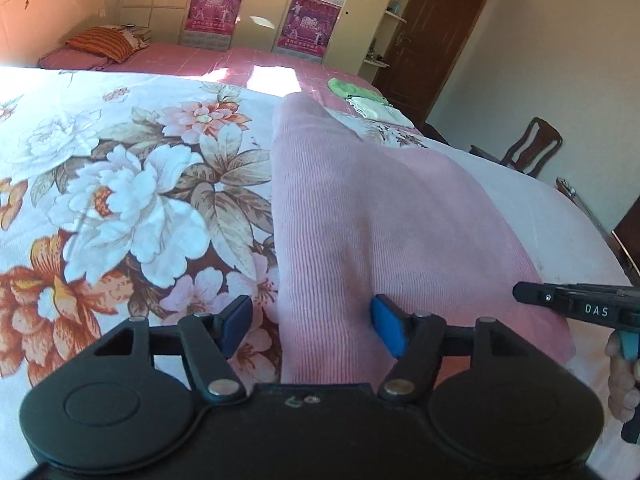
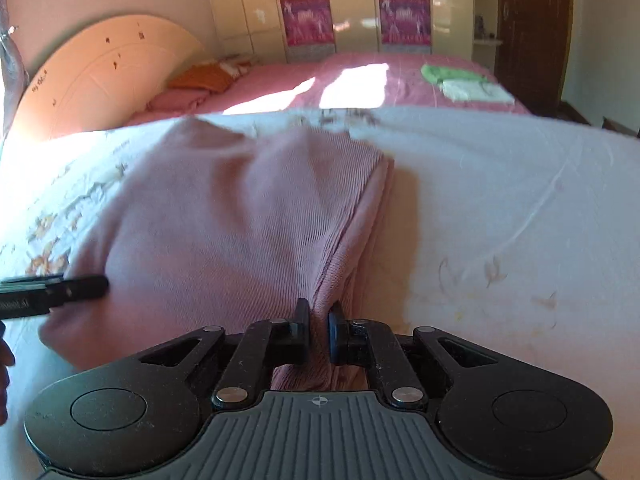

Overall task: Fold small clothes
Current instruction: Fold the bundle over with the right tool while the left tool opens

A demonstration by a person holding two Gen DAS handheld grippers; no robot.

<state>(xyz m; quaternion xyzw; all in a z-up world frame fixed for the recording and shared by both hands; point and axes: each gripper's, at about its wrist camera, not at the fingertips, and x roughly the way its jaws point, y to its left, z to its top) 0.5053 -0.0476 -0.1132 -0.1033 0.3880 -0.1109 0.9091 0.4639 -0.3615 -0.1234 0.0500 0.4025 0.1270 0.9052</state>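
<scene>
A pink ribbed knit garment [image 1: 380, 216] lies spread on the floral bedspread [image 1: 132, 184]. My left gripper [image 1: 312, 326] is open and straddles the garment's near left edge. Its left blue pad sits over the bedspread and its right pad rests on the knit. In the right wrist view the same garment [image 2: 240, 208] runs away from me, with its right edge doubled. My right gripper [image 2: 319, 322] is shut on a pinched ridge of that edge near the near corner. Each gripper shows side-on in the other's view: the right gripper [image 1: 524, 294] with a hand behind it, and the left gripper [image 2: 102, 282].
Beyond the bedspread lies a pink bed sheet [image 2: 280, 80] with a green folded cloth [image 2: 448, 72] and a white one [image 2: 476, 90] on it. An orange pillow [image 1: 104, 42] lies by the headboard. A wooden chair [image 1: 532, 148] and a brown door [image 1: 436, 40] stand to the right.
</scene>
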